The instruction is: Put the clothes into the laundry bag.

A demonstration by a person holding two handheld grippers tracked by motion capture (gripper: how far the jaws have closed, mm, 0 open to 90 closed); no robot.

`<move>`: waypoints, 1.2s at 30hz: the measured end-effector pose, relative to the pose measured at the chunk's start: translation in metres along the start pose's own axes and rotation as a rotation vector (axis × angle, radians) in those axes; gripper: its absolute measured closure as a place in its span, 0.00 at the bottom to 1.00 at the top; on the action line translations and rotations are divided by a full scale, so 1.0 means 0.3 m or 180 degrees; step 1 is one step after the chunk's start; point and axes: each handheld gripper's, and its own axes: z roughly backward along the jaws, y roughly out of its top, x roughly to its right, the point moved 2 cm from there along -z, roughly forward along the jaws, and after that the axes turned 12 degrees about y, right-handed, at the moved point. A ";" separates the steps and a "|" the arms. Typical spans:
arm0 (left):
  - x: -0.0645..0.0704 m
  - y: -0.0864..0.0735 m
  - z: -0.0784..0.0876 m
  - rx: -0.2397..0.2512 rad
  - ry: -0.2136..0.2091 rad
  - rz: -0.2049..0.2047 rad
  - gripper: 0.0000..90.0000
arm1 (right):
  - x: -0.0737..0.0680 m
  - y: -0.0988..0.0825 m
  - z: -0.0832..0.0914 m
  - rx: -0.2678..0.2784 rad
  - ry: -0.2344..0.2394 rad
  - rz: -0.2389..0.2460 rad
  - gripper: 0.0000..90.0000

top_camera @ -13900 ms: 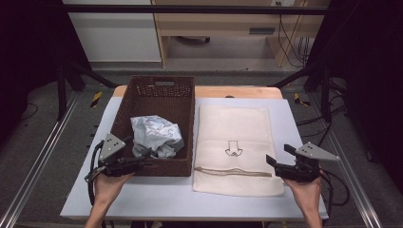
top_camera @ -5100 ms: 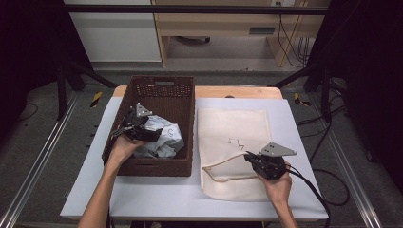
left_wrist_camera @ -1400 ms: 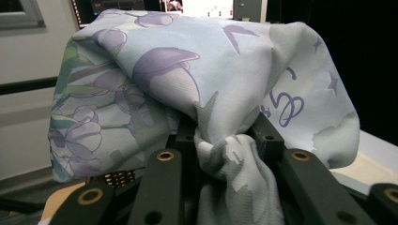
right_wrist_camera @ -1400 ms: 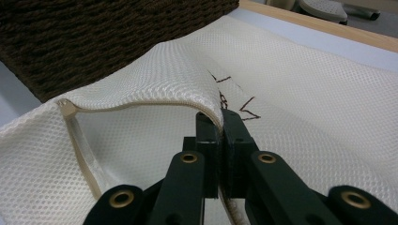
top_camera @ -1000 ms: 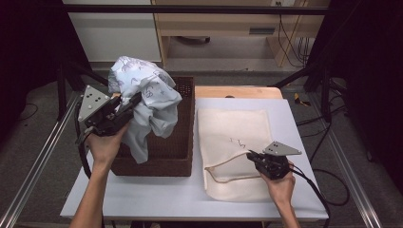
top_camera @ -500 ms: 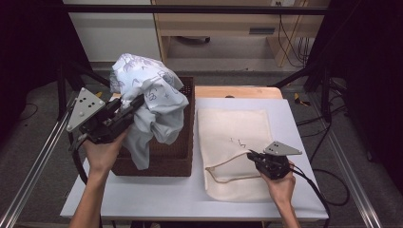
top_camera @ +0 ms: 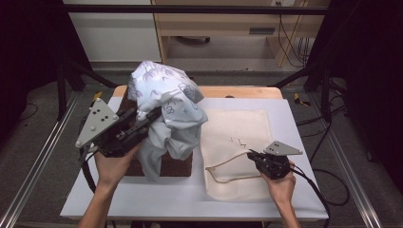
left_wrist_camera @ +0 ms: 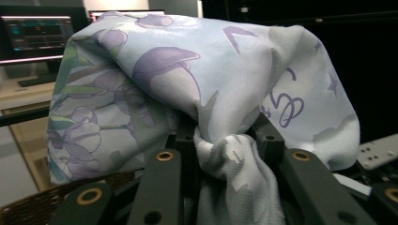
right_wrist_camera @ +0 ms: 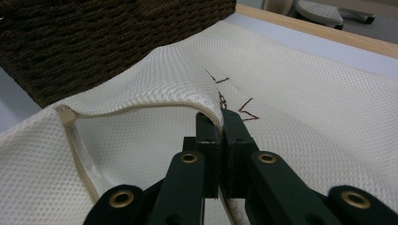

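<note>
the floral cloth (top_camera: pixel 166 109) has been lifted clear of the wicker basket (top_camera: pixel 178 165) and, against a second ago, carried a little toward the mesh bag (top_camera: pixel 237 137); it hangs bunched from the left tongs (top_camera: pixel 154 114), which are pinching a fold of it. the right tongs (top_camera: pixel 252 156) are pressed together on the bag's upper rim, the mouth held raised off the desk (top_camera: pixel 142 199) as before. the stuffing step is judged to be next. dark stitched marks are seen on the bag and purple squiggles on the cloth; neither can be read.
</note>
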 end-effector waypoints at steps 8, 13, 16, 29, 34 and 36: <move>0.106 -0.019 -0.021 -0.0013 -0.0275 -0.0103 0.77 | 0.002 0.002 0.004 0.0026 -0.0015 -0.0001 0.97; 0.151 -0.028 -0.025 -0.0042 -0.0460 -0.0050 0.77 | 0.003 0.005 0.009 0.0047 -0.0015 0.0001 0.97; 0.177 -0.047 -0.027 -0.0099 -0.0540 -0.0053 0.77 | 0.004 0.006 0.010 0.0053 -0.0017 0.0003 0.97; 0.301 -0.211 -0.062 -0.0512 -0.0874 -0.0126 0.77 | 0.005 0.006 0.008 0.0056 -0.0010 -0.0012 0.97; 0.346 -0.291 -0.082 -0.0693 -0.1019 -0.0091 0.76 | 0.006 0.006 0.008 0.0049 -0.0017 -0.0007 0.97; 0.368 -0.319 -0.093 -0.0811 -0.1067 -0.0129 0.77 | 0.006 0.006 0.008 0.0047 -0.0013 -0.0015 0.97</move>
